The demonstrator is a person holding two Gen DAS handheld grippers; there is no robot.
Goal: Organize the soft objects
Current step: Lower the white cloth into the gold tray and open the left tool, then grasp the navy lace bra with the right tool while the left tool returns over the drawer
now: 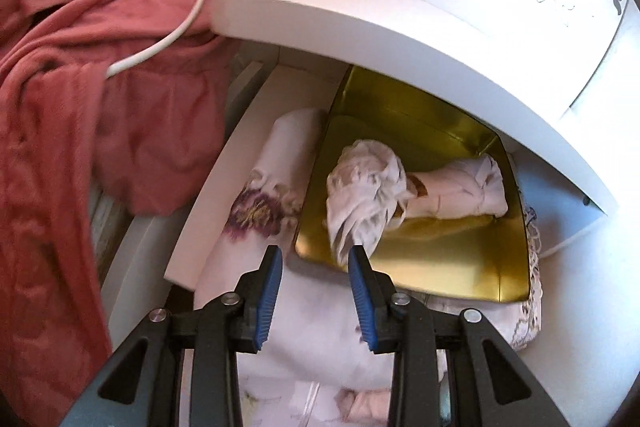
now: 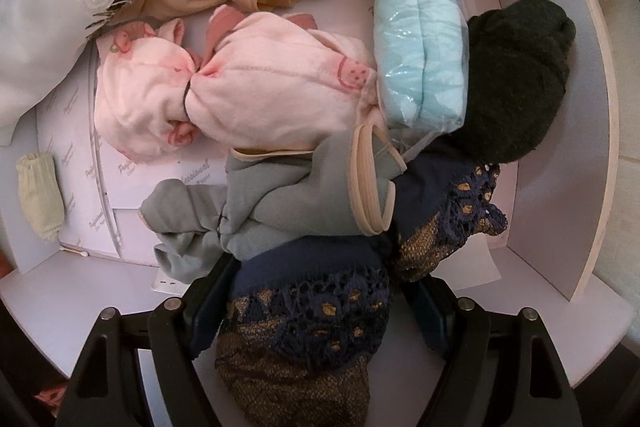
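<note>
A white drawer (image 1: 248, 131) holds a gold tin (image 1: 448, 259) containing two rolled white cloth bundles (image 1: 368, 187), plus one floral roll (image 1: 272, 187) beside the tin. The left gripper (image 1: 316, 259) hangs over the tin's near edge, jaws apart, grasping nothing. A second drawer (image 2: 560, 147) holds pink, grey, beige, green and aqua bundles. The right gripper (image 2: 312, 307) has its jaws clenched on a navy lace garment (image 2: 312, 315). Red cloth (image 1: 80, 107) lies alongside.
</note>
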